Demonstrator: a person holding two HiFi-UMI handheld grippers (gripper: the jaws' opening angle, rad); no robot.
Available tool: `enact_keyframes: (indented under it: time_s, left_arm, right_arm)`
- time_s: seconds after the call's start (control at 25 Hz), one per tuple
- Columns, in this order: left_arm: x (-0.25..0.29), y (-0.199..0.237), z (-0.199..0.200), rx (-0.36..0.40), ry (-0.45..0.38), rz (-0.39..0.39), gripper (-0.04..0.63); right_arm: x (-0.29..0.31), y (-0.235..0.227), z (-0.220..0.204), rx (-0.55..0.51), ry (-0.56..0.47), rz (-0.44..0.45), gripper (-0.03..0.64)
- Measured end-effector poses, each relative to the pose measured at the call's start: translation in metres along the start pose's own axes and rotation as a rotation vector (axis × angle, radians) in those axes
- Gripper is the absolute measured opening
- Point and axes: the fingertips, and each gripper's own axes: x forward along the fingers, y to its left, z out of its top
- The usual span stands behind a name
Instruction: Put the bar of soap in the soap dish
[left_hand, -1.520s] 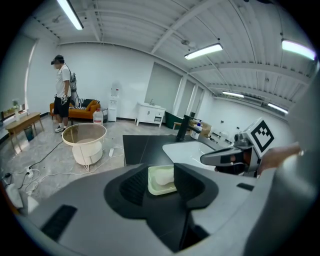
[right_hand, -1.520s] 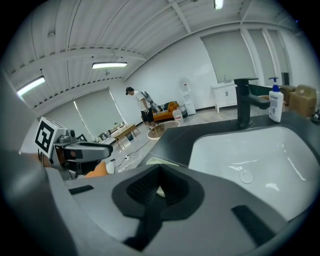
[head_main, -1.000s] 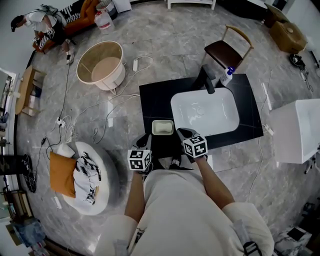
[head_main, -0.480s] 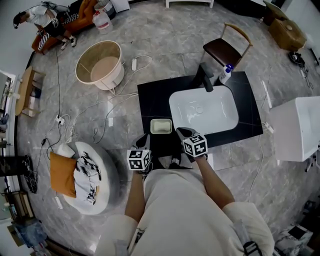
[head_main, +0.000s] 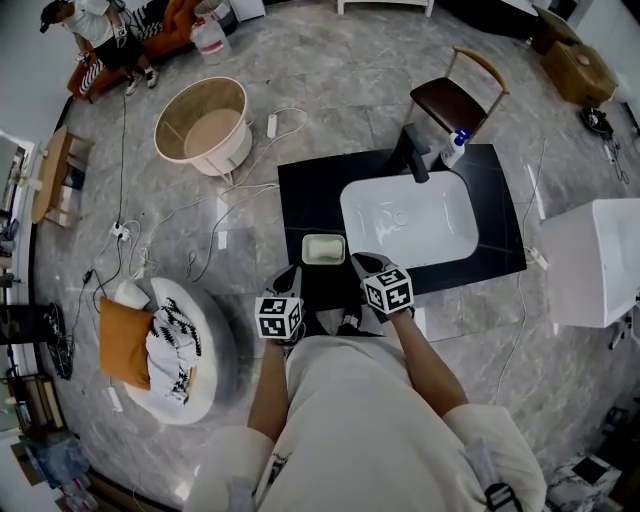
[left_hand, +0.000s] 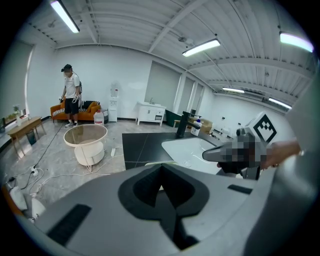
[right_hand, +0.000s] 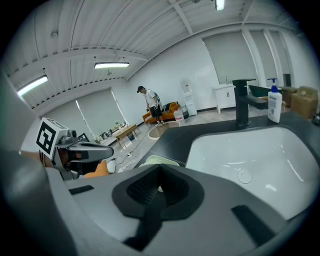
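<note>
Evidently the bar of soap (head_main: 324, 249) is lodged in the soap dish (head_main: 304, 250) at the front edge of the counter (head_main: 300, 200); the left gripper (head_main: 288, 280) and right gripper (head_main: 362, 263) are held just short of it, jaws closed on nothing, the placing being judged complete.

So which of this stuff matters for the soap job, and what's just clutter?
Job: white rectangular soap dish, pale green bar of soap in it, left gripper, right gripper, both jaws shut, empty.
Clutter: black tap, white pump bottle, brown chair, round beige basket, orange cushion.

white basin (head_main: 408, 220), black faucet (head_main: 413, 156), pump bottle (head_main: 455, 148), chair (head_main: 448, 103), round tub (head_main: 205, 135)
</note>
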Motion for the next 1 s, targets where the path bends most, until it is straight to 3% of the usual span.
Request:
enact_keyframes:
  time_s: [0.24, 1.0]
  left_arm:
    - [-0.0025, 0.0064, 0.0042, -0.023, -0.035, 0.024, 0.005]
    - [-0.0042, 0.0091, -0.0007, -0.014, -0.011, 0.043, 0.005]
  right_arm:
    - [0.001, 0.0003, 0.0016, 0.003, -0.002, 0.004, 0.003]
    - [-0.0005, 0.0012, 0.0001, 0.003, -0.006, -0.003, 0.003]
